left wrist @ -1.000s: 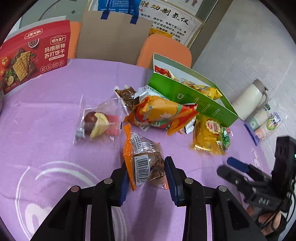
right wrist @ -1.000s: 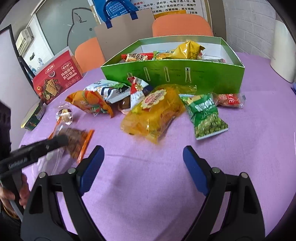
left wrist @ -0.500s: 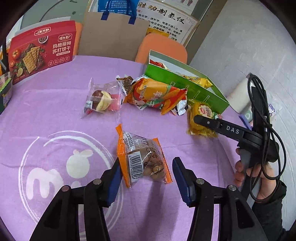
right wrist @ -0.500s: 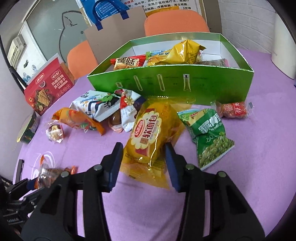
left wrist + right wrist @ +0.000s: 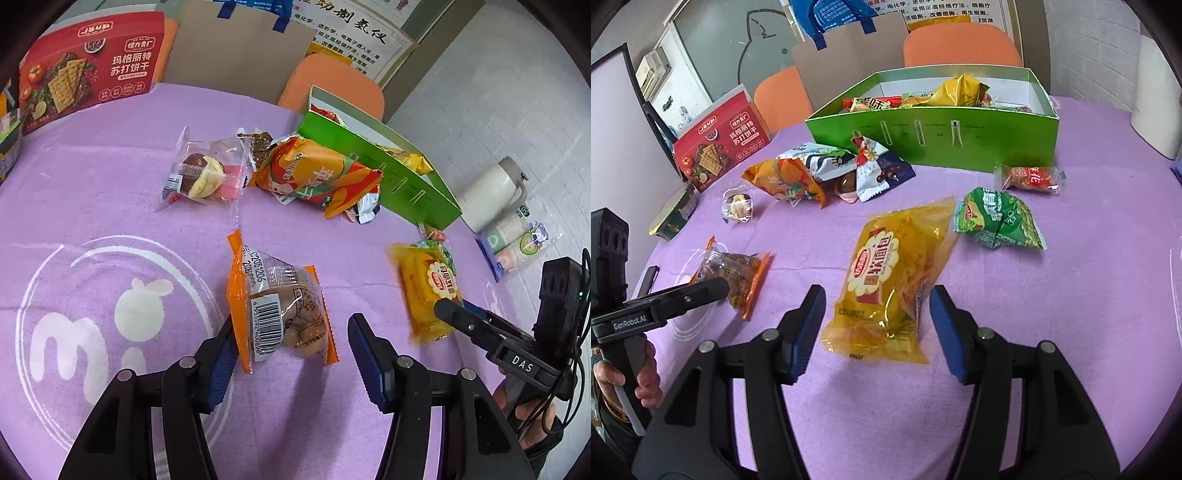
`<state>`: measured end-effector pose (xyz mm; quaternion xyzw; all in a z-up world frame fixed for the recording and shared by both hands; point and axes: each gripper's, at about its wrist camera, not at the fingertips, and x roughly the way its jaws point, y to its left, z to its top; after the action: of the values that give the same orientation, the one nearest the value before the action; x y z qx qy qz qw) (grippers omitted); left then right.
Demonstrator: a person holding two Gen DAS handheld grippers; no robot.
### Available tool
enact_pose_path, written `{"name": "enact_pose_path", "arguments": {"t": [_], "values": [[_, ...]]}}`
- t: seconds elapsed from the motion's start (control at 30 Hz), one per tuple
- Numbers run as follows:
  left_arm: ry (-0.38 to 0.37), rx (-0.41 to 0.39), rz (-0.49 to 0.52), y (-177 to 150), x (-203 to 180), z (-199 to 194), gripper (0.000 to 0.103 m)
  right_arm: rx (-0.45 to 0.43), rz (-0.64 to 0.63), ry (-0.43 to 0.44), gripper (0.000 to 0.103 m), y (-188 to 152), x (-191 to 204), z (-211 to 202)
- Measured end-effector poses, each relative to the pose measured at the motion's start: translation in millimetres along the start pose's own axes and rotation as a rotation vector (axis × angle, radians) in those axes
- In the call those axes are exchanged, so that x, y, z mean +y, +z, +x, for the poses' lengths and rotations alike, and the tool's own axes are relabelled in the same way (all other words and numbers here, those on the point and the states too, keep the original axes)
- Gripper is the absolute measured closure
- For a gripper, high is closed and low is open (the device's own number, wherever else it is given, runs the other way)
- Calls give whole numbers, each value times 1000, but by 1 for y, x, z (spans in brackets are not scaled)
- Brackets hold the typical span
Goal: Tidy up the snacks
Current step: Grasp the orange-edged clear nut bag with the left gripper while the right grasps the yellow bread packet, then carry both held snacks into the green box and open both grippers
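My left gripper point(image 5: 290, 360) stands apart around the orange-edged nut packet point(image 5: 280, 306), which lies on the purple tablecloth point(image 5: 92, 192) touching the left pad, its long axis running away from me. My right gripper point(image 5: 877, 332) is also spread, straddling the near end of the yellow cake packet point(image 5: 892, 280), which points up-right toward the green box point(image 5: 934, 136). Bare cloth lies between the two packets, and the other snacks are piled nearer the box.

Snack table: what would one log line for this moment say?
left tongs: open around orange packet | right tongs: open around yellow packet | both packets on table | green box: partly filled
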<state>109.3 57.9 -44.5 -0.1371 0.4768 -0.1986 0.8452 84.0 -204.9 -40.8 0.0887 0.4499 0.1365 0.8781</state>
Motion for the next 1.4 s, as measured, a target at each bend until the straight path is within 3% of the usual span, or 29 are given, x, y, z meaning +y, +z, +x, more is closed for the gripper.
{"name": "enact_pose_path", "arguments": {"t": [0.2, 0.27, 0.33, 0.5, 0.83, 1.03, 1.2, 1.4], "values": [[9, 0, 6, 13, -6, 3, 44, 2, -9, -12, 39, -3, 5, 4], [23, 6, 14, 13, -6, 5, 49, 6, -11, -18, 39, -5, 5, 7], [34, 15, 14, 10, -5, 8, 59, 19, -9, -18, 54, -7, 5, 13], [41, 6, 36, 3, -8, 6, 62, -8, 5, -8, 59, -9, 2, 8], [-23, -29, 85, 11, -36, -12, 65, -118, -15, 53, 62, 3, 9, -34], [-71, -88, 160, 41, -70, -34, 65, -217, -15, 78, 62, 31, 3, -61], [-94, -129, 200, 80, -97, -38, 65, -284, -7, 26, 62, 62, -13, -71], [-89, -153, 211, 131, -119, -21, 65, -300, 25, -43, 62, 97, -42, -60]]}}
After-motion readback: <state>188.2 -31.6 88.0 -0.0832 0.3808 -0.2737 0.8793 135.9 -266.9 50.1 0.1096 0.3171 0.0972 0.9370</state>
